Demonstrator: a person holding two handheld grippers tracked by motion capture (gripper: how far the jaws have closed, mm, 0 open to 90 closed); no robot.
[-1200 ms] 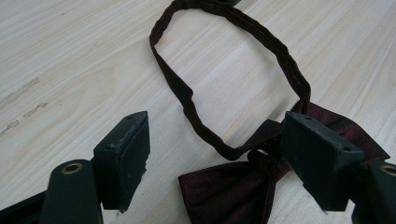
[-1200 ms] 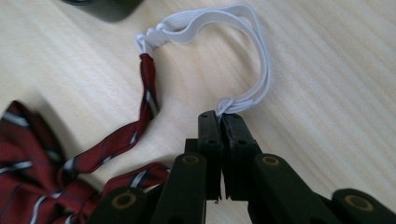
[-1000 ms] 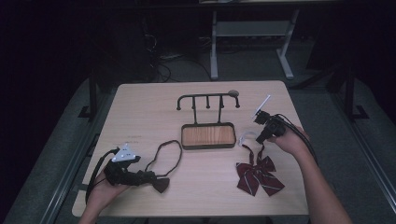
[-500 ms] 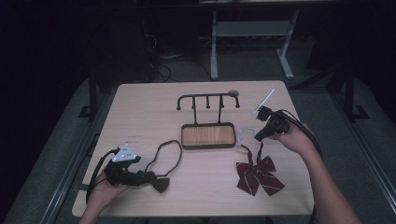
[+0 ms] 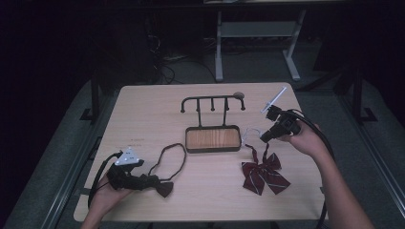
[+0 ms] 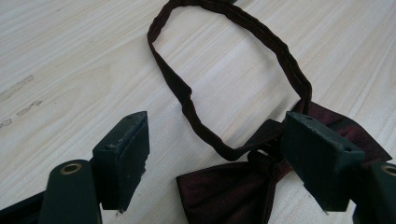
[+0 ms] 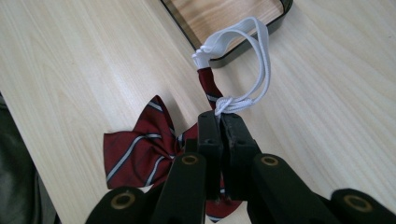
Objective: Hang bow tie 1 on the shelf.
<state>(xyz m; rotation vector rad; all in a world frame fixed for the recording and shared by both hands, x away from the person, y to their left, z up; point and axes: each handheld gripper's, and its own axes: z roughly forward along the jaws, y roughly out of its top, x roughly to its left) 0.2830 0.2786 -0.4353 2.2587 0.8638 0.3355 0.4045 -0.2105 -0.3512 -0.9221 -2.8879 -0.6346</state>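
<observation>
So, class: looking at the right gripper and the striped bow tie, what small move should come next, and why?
Probably lift a little toward the hook stand. The right gripper is shut on the striped bow tie at its strap, the white elastic loop hangs free beyond its tips, and the bow itself lies on the table.

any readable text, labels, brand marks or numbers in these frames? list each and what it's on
None legible.
Faint dark marks on the table near the left tool, seen in the high view and the left gripper view: too blurred to tell whether they are print at all.
No lettering visible on the striped bow tie, the dark bow tie, the rack's wooden tray or the right tool.
</observation>
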